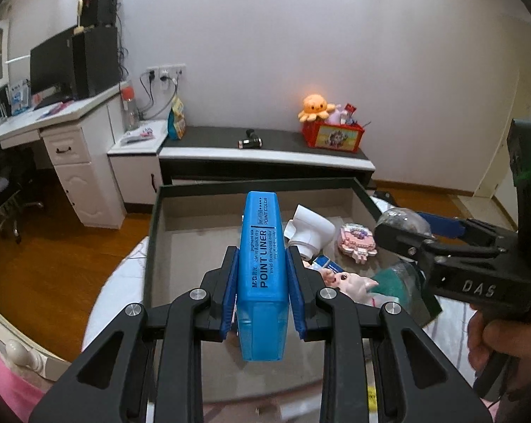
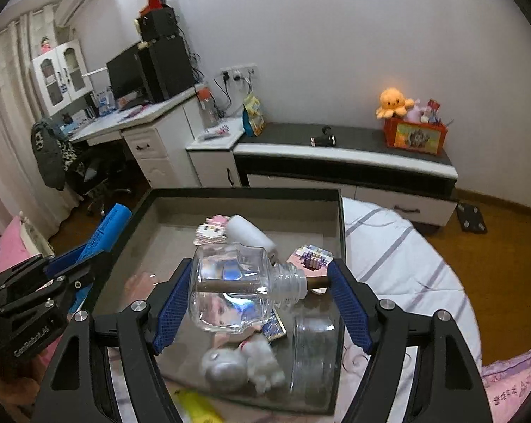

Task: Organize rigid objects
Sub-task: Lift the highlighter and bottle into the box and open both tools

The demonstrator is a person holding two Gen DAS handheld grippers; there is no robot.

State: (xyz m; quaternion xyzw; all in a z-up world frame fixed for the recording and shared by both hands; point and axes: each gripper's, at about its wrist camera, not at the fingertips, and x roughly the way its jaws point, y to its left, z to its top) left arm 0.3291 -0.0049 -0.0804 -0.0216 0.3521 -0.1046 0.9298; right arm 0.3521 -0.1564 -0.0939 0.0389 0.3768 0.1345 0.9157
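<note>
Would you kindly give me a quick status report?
Left claw shut on blue highlighter. Right claw clamps clear bottle sideways. Both above cluttered tray.

Glossy blue plastic highlighter (image 1: 263,275), clear, probably plastic, bottle (image 2: 235,287)

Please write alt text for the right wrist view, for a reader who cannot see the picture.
The right gripper holds a clear glass bottle sideways between its blue jaws, above a dark tray of small toys. At left, the left gripper holds a blue highlighter.
</note>
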